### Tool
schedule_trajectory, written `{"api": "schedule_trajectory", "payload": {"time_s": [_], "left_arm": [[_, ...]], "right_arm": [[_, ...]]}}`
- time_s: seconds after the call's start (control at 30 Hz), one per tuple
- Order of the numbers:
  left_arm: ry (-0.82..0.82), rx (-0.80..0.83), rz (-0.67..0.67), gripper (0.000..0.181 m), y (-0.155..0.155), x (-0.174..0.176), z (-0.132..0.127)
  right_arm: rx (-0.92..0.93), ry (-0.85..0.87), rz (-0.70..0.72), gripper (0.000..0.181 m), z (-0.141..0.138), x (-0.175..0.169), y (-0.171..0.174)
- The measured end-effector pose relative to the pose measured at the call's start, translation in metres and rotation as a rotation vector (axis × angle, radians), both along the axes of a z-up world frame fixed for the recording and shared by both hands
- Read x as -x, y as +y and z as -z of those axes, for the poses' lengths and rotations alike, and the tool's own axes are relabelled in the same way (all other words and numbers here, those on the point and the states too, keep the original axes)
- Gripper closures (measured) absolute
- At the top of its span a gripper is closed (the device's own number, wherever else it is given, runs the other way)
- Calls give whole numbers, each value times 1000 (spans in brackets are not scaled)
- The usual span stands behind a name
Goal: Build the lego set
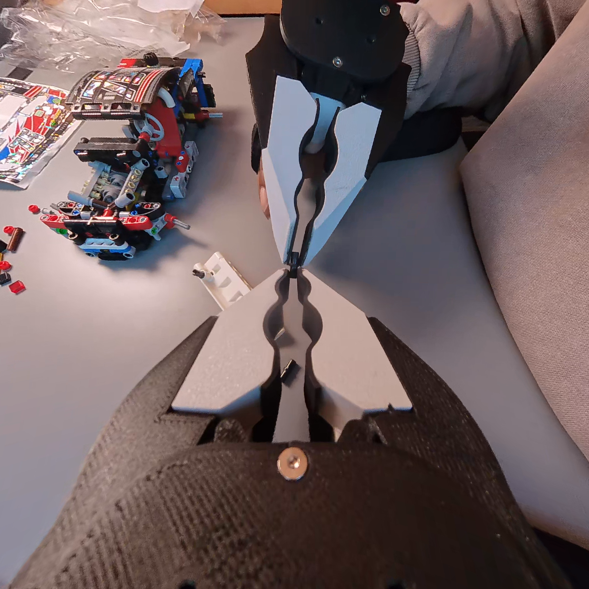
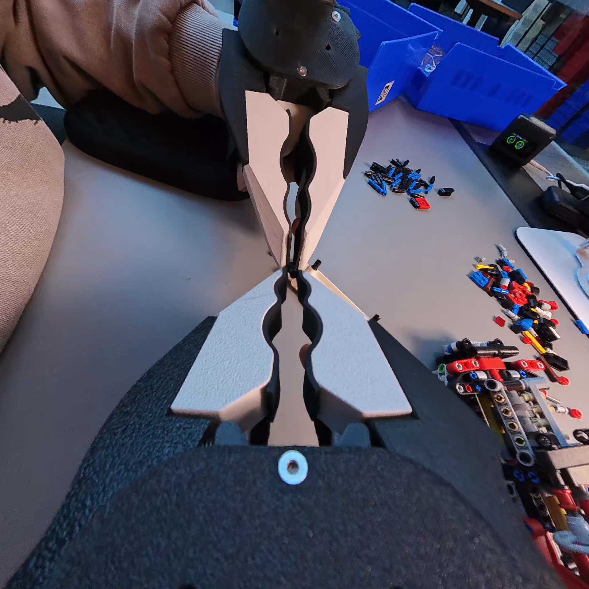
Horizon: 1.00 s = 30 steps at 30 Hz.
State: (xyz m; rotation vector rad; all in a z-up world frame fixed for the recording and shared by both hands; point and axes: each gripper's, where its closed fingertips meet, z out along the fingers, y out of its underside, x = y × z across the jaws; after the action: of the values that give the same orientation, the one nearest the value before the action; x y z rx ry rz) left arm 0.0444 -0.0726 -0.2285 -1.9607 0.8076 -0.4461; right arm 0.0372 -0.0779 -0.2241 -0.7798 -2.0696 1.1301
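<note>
My left gripper (image 1: 292, 276) has a rough, woven-looking black printed shell, matt grey grainy finger blocks and a shiny metal screw (image 1: 292, 462) at lower centre. My right gripper (image 2: 291, 273) looks much the same, its black body pebbly. The table (image 1: 95, 350) is smooth, matt grey. At upper left of the left wrist view I see crinkled clear plastic bags (image 1: 95, 28), a glossy, foil-like sticker sheet (image 1: 25, 127) and the car model (image 1: 127, 159) in glossy hard plastic. The sleeve (image 2: 111, 54), upper left of the right wrist view, is soft ribbed cloth.
</note>
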Motion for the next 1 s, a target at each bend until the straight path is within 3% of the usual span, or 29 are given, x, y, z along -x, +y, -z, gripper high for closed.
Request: {"api": "schedule_trajectory", "payload": {"time_s": [0.27,0.4,0.57,1.0], "left_arm": [[0,-6,-32,178,4,3,0],[-8,-43,-160,161,15,29,-5],[23,6,-334,159,26,67,6],[-33,272,-348,155,34,51,34]], "right_arm": [[-9,-19,24,179,2,1,3],[-41,-46,116,179,7,7,22],[-137,-96,186,179,22,9,41],[-174,-124,191,179,30,9,42]]}}
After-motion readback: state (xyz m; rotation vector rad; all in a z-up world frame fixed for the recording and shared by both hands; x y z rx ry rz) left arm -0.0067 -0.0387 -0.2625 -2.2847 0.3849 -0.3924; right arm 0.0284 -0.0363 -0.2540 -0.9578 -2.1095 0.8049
